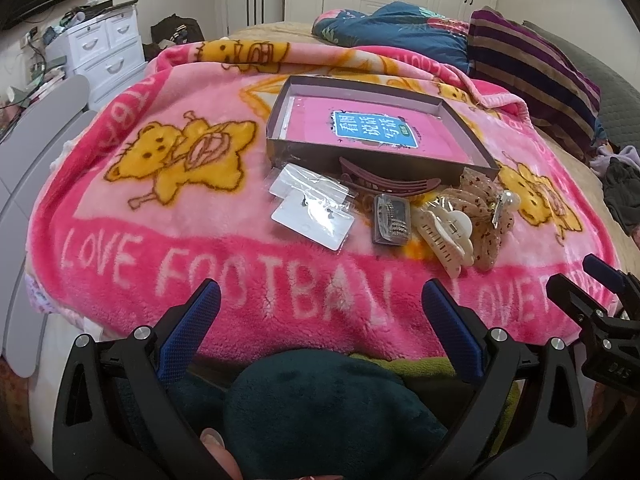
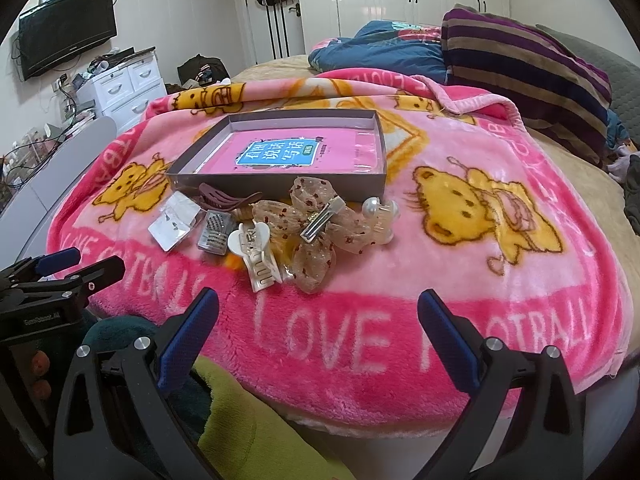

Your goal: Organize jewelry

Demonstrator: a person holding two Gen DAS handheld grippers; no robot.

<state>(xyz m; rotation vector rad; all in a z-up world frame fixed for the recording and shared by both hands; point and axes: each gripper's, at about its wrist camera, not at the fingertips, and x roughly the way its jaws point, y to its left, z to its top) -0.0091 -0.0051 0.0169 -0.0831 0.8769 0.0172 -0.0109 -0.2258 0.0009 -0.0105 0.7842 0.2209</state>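
Observation:
A shallow grey box with a pink book inside lies on the pink blanket. In front of it sits a small pile: bagged earring cards, a maroon hair clip, a little case of hairpins, a cream claw clip, a spotted bow clip and a pearl claw clip. My left gripper hangs open short of the pile. My right gripper is open too, nothing between its fingers.
The blanket covers the near end of a bed. Folded bedding is piled at the far right. A white drawer chest and a wall TV stand to the left. A dark plush sleeve lies under the left gripper.

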